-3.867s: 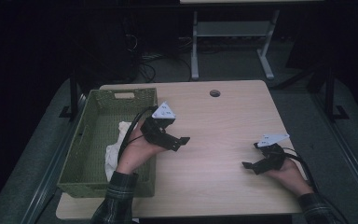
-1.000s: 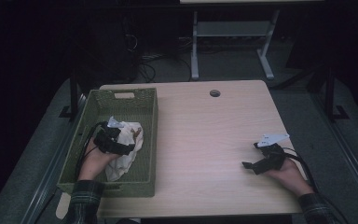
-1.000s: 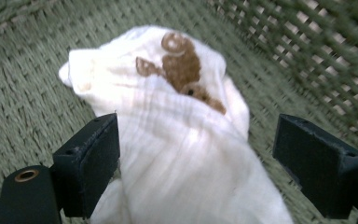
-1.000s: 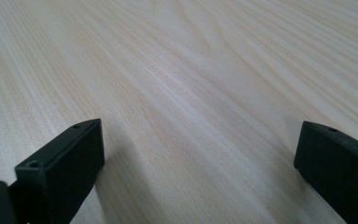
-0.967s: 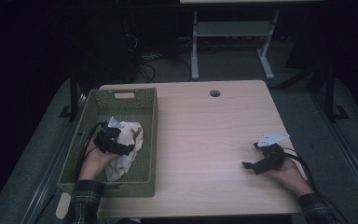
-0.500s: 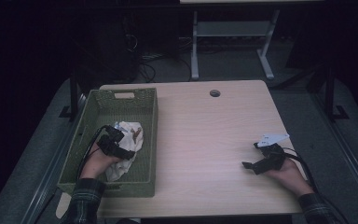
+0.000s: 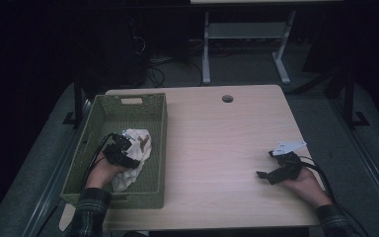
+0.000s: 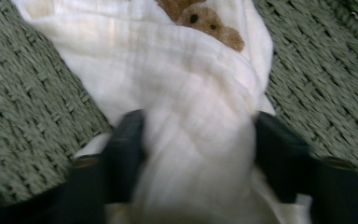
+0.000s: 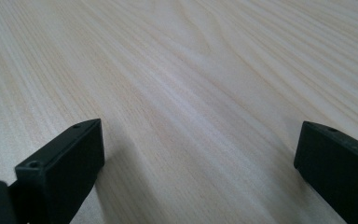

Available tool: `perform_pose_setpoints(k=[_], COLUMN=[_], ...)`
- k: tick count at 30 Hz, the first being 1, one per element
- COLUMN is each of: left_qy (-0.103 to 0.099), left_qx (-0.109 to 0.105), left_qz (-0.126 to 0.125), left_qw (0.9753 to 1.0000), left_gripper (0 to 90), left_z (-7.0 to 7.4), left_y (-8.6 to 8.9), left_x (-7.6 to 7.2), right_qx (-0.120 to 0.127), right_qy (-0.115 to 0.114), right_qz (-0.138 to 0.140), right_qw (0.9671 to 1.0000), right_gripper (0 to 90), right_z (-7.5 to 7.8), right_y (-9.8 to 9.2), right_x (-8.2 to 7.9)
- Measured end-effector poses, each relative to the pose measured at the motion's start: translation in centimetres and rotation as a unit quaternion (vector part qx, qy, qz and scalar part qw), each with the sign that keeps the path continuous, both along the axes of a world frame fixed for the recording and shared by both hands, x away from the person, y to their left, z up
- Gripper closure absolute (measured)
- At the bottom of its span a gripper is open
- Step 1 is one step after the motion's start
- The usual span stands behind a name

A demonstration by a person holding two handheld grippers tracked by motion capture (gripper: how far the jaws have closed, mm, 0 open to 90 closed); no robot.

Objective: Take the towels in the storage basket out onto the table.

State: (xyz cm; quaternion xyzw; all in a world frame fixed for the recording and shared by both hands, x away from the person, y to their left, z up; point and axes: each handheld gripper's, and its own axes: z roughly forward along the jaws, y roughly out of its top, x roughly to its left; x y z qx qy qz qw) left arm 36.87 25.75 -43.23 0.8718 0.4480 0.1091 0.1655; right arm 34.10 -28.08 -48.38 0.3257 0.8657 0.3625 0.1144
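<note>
**Basket at the left, cloth inside it**

A basket (image 7: pixel 158 123) is set on the left part of the table (image 7: pixel 217 148), along its left edge. A cloth (image 7: pixel 135 153) is lain in the basket, toward its near right side. The left gripper (image 7: pixel 121 153) is placed in the basket, against the cloth. The right gripper (image 7: pixel 271 174) is rested on the table near its right front, well apart from the basket.

A wooden table (image 7: pixel 212 148) fills the frame's centre; a green basket (image 7: pixel 158 123) sits on its left side.
</note>
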Motion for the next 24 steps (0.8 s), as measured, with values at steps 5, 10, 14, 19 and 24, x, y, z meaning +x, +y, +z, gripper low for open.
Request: perform_pose_setpoints(k=[5, 10, 14, 19, 24], left_qy=[-0.007, -0.032, -0.064, -0.093, -0.134], left_qx=[0.011, -0.008, -0.042, -0.076, -0.103], left_qz=[-0.012, -0.012, 0.002, 0.009, 0.014], left_qw=[0.9998, 0.9994, 0.9971, 0.9927, 0.9855], left_gripper=[66.4, 73.3, 74.3, 75.0, 74.9], left_z=[0.7, 1.6, 2.6, 3.7, 4.7], left_y=[-0.2, -0.1, 0.3, 0.9, 1.3], left_x=[-0.3, -0.5, -0.8, -1.1, -1.6], right_qx=[0.0, 0.0, 0.0, 0.0, 0.0], right_qy=[0.0, 0.0, 0.001, 0.0, 0.001], right_qz=[0.0, 0.0, 0.0, 0.0, 0.0], right_qw=[1.0, 1.0, 1.0, 1.0, 1.0], right_gripper=[1.3, 1.3, 1.3, 1.3, 1.3], right_z=[0.0, 0.0, 0.0, 0.0, 0.0], right_y=[0.0, 0.0, 0.0, 0.0, 0.0], right_x=[0.0, 0.0, 0.0, 0.0, 0.0])
